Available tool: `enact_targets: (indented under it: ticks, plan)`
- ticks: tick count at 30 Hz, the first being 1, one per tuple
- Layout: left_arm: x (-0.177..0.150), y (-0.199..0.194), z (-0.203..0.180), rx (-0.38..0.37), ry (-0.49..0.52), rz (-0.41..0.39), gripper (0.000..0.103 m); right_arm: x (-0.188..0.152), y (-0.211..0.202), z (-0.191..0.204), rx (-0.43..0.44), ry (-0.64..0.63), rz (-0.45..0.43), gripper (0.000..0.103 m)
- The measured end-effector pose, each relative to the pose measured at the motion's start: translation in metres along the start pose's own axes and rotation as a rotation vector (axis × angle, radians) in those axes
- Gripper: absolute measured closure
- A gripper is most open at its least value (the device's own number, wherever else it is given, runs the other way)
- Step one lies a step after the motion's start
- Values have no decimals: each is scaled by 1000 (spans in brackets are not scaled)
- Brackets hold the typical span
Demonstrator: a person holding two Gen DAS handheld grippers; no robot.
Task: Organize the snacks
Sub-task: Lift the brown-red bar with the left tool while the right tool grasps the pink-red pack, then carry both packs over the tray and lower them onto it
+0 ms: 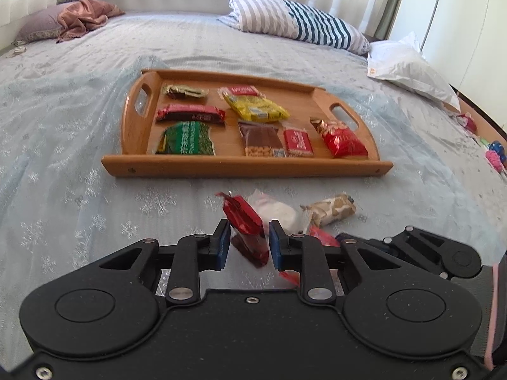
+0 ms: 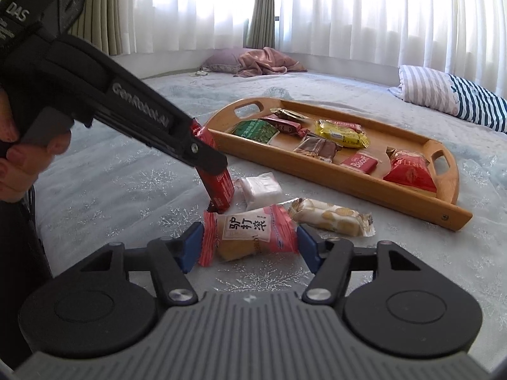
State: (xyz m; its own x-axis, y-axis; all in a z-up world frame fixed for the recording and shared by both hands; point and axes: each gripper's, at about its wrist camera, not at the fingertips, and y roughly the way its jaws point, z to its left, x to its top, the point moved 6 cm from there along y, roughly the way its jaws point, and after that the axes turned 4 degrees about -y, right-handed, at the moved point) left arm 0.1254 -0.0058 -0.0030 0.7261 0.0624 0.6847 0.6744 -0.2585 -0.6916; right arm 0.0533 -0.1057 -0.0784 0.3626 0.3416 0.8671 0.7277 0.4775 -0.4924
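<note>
My left gripper (image 1: 249, 243) is shut on a red snack packet (image 1: 245, 221), held on end with its lower tip near the bedspread; the right wrist view shows the same packet (image 2: 220, 183) standing under the black left gripper (image 2: 210, 163). My right gripper (image 2: 248, 248) has its blue pads pressed on both crimped ends of a pink packet with black characters (image 2: 247, 232) lying on the bed. A white packet (image 2: 261, 190) and a beige nougat bar (image 2: 329, 220) lie just beyond. The wooden tray (image 1: 247, 166) farther back holds several snacks in rows.
A person's hand (image 2: 28, 158) grips the left tool's handle. A striped duvet (image 1: 298, 22), a white plastic bag (image 1: 408, 66) and a pink cloth on a pillow (image 1: 82, 19) lie at the bed's far side. Small toys (image 1: 496, 155) sit near the right edge.
</note>
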Motion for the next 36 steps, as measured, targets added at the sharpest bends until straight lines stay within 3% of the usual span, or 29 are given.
enact_targets:
  ticks: [4, 8, 23, 36]
  plan:
    - [-6, 12, 1, -16, -22, 32, 79, 0, -7, -1, -16, 22, -19, 43]
    - [-2, 12, 3, -34, -48, 9, 86, -1, -16, -2, -38, 18, -26, 44]
    - [38, -15, -21, -37, 53, -110, 88, 26, -40, -40, -184, 99, -120, 46]
    - [119, 12, -54, -154, 62, -83, 88, 59, -27, -125, -276, 224, -134, 46]
